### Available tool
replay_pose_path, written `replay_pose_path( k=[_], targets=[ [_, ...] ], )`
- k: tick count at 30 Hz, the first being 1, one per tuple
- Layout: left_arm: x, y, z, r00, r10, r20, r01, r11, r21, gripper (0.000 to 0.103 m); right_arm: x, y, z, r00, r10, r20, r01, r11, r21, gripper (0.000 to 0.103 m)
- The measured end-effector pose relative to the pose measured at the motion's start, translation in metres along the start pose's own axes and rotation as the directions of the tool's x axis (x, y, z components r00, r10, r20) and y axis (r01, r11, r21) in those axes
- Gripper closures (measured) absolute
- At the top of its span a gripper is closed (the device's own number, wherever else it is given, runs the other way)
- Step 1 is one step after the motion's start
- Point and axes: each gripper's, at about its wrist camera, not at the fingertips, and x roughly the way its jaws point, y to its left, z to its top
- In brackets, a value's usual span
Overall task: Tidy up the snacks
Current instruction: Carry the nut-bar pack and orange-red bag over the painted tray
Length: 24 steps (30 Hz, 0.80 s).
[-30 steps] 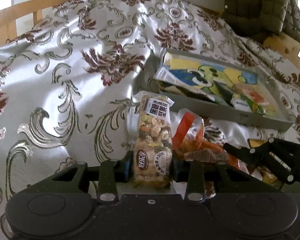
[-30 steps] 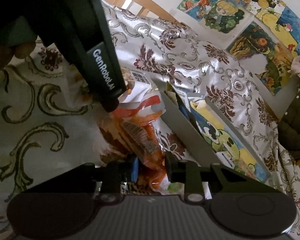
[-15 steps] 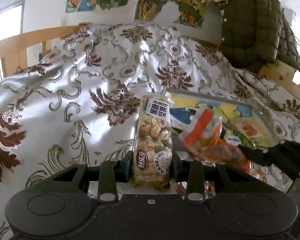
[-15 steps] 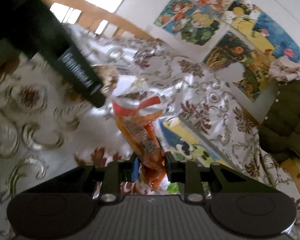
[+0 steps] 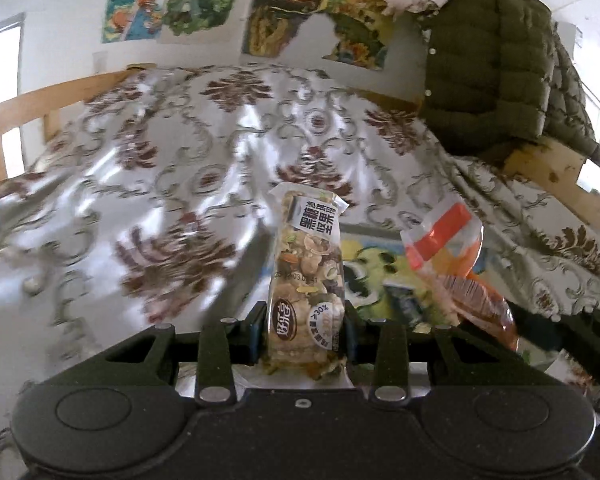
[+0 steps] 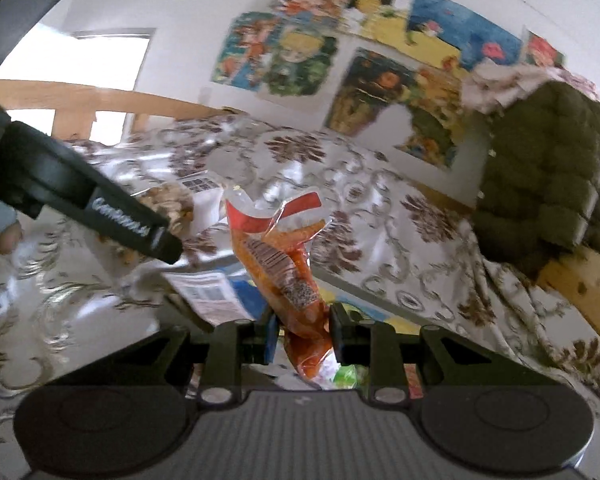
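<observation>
Midway, it seems: the left gripper (image 5: pixel 304 334) is clamped on a nut bar packet (image 5: pixel 307 280), the right gripper (image 6: pixel 302 332) pinched on an orange snack bag (image 6: pixel 284 264), both lifted off the patterned bedspread (image 5: pixel 180 168). Beyond and below the fingertips, the tray (image 5: pixel 380 276) already holds packets; both snacks remain to be placed.

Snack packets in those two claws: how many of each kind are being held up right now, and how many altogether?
Clear nut-mix bar packet, clamped in the left gripper: 1
Orange snack bag with a red top strip, clamped in the right gripper: 1
Total held: 2
More packets lie in the tray below, too hidden to count.
</observation>
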Motion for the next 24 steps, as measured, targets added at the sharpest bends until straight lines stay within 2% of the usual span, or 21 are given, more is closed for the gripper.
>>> replay_pose_path(
  k=[5, 10, 17, 24],
  targets=[
    [0.030, -0.033, 0.010, 1.000, -0.023, -0.007, 0.023, 0.999, 0.029, 0.064, 0.012, -0.036, -0.002, 0.999, -0.047, -0.025, 0.049, 0.993, 0.106, 0.073],
    [0.059, -0.052, 0.012, 0.999, -0.031, -0.035, 0.032, 0.999, 0.009, 0.064, 0.027, -0.065, -0.012, 0.995, -0.063, -0.079, 0.077, 0.976, 0.202, 0.073],
    [0.089, -0.060, 0.005, 0.993, -0.003, -0.119, 0.002, 1.000, -0.011, 0.064, 0.049, -0.071, -0.031, 0.983, -0.050, -0.177, 0.089, 0.971, 0.220, 0.073],
    [0.103, -0.057, 0.000, 0.984, 0.026, -0.178, -0.030, 0.999, -0.018, 0.064, 0.058, -0.069, -0.037, 0.976, -0.031, -0.214, 0.079, 0.973, 0.217, 0.073]
  ],
)
